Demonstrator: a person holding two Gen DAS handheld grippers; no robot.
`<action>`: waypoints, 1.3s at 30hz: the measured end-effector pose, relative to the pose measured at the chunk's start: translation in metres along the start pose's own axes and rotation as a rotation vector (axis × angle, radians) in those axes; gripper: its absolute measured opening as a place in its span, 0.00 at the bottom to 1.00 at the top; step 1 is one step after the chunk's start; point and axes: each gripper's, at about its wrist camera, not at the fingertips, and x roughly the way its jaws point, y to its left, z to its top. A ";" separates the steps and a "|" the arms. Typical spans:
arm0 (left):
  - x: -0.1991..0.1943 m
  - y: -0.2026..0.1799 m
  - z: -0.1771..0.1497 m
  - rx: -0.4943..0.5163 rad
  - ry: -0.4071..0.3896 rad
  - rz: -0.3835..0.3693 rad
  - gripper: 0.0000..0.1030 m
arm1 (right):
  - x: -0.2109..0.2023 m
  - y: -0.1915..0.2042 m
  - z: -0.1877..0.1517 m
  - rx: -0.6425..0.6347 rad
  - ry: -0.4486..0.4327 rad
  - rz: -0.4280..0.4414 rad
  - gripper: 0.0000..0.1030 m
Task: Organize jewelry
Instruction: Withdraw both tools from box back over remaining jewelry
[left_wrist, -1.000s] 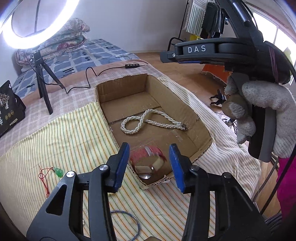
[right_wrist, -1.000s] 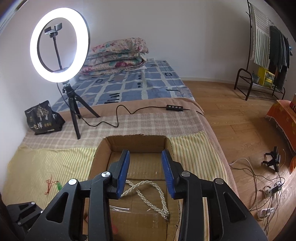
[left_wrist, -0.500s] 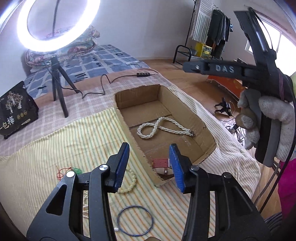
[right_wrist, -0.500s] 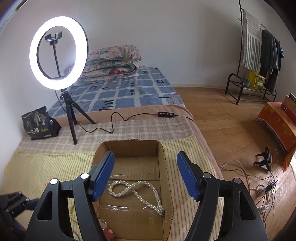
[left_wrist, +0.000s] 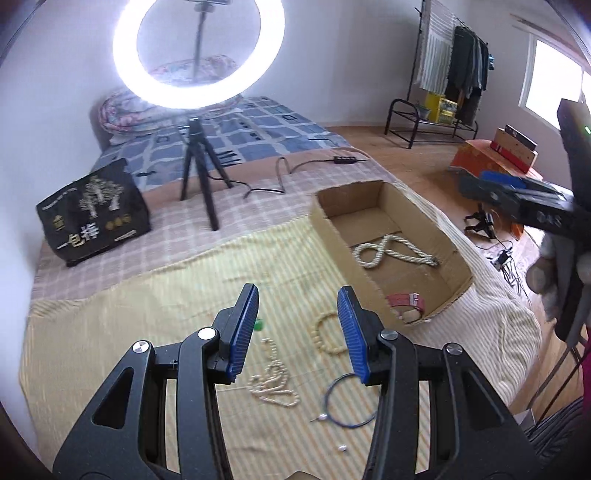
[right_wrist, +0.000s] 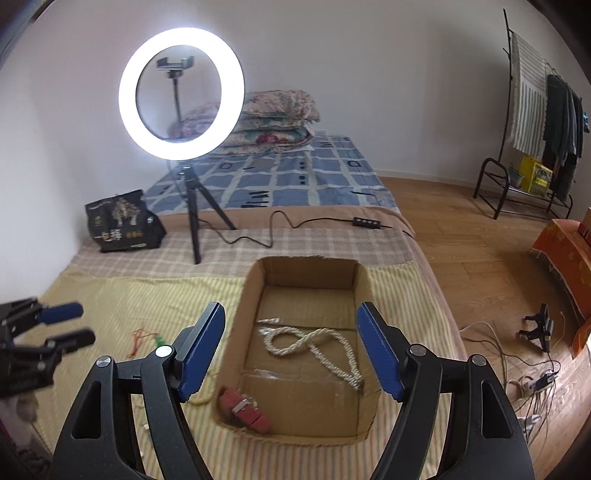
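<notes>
So the left gripper is held above the striped cloth with its jaws apart and nothing between them. Loose stuff is scattered on the cloth right under it: a pearl strand, a bead bracelet, a blue bangle and a small green pendant half hidden by the left finger.

The right gripper is held over the box, jaws spread wide, nothing gripped. Seen through the gap in the right wrist view: a rope necklace lying looped on the box floor, and a red watch down in the near corner. Both are well apart from each other inside the box.

The box is set on the cloth, just beside the loose pieces. A ring light on its tripod and a black bag are parked farther back on the bed. A gloved hand on the right gripper is caught at the edge of the left wrist view.
</notes>
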 end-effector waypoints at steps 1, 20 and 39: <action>-0.003 0.008 -0.001 -0.013 0.002 0.008 0.44 | -0.003 0.004 -0.002 -0.007 -0.001 0.005 0.72; 0.022 0.065 -0.060 -0.096 0.183 -0.031 0.44 | 0.009 0.087 -0.099 -0.199 0.278 0.210 0.67; 0.084 0.047 -0.091 -0.070 0.358 -0.074 0.44 | 0.077 0.090 -0.132 -0.194 0.516 0.203 0.28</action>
